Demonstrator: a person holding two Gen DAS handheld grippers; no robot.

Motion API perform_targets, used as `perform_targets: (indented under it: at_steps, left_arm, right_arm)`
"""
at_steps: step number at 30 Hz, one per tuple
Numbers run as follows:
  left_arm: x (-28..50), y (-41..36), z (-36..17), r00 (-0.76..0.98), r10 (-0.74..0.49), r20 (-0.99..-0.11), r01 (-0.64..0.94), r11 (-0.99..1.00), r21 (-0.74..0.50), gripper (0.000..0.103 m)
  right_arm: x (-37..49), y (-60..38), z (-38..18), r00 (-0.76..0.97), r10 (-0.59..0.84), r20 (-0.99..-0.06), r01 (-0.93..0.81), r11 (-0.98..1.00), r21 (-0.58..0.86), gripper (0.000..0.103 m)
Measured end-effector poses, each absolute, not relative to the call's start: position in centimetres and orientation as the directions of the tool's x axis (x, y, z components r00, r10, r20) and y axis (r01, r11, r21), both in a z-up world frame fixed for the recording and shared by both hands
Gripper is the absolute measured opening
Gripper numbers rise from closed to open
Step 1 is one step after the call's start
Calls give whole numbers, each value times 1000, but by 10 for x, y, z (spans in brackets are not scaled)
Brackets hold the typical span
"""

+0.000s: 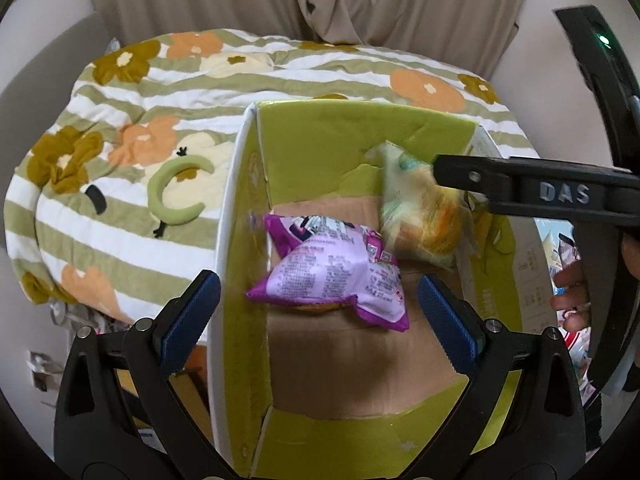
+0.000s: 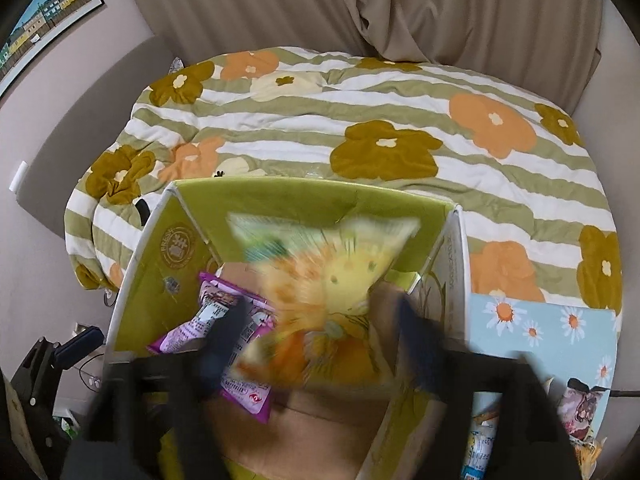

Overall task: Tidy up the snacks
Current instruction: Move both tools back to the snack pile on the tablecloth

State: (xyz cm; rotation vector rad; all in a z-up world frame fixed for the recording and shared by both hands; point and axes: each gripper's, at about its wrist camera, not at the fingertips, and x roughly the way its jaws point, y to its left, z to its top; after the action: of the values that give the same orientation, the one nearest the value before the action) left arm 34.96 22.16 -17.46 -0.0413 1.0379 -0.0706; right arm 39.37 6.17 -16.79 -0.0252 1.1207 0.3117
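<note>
Left wrist view: the left tool (image 1: 318, 304) hangs over an open cardboard box (image 1: 352, 360) with green flaps, its blue-padded jaws spread wide and holding nothing. A purple snack packet (image 1: 332, 276) lies on the box's brown floor, between the jaws in the picture but below them. Behind it a yellow-orange snack bag (image 1: 420, 212), blurred, sits tilted against the box's right wall. The right tool (image 1: 452, 172) reaches in from the right, one black finger level across the bag's top; whether it touches the bag I cannot tell. A person's fingers (image 1: 570, 296) show at the right edge behind that tool's handle. The box rests on a bed with a striped, flowered quilt (image 1: 160, 160).

Right wrist view: the right tool (image 2: 320, 328) points steeply down into the box (image 2: 168, 264), its jaws blurred and standing wide apart. The yellow-orange bag (image 2: 336, 272), smeared by motion, lies between and beyond them, not pinched. The purple packet (image 2: 244, 392) lies lower left. Only this view shows a blue daisy-print box (image 2: 540, 332) beside the green one, with more snacks (image 2: 484, 440) inside, and a framed picture (image 2: 44, 20) on the wall.
</note>
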Motion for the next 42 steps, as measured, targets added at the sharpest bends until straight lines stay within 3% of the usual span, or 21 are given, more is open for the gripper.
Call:
perform_targets:
  at_steps: [8,18,28,42]
  left_arm:
    - [344,222,-172,509,-78,-857,21,997,-78,98]
    - [290,188,-125,575,-35,-817,-4,999,-46,98]
    - [208,104,-92,624,-43,-781,-7,998,-61,98]
    - [154,-35,-110,580,-139,-803,64,990,-125,98]
  right_arm:
    - [372,46,-158,420,227,-878,-245,961,131,103]
    - [301,14,-94,542,264,-798,-287,950,119,103]
    - [217,-70,-57,595,291,-749,-285,948,143,103]
    - [161,-212,-57,609,266,-747,-214,962,167,103]
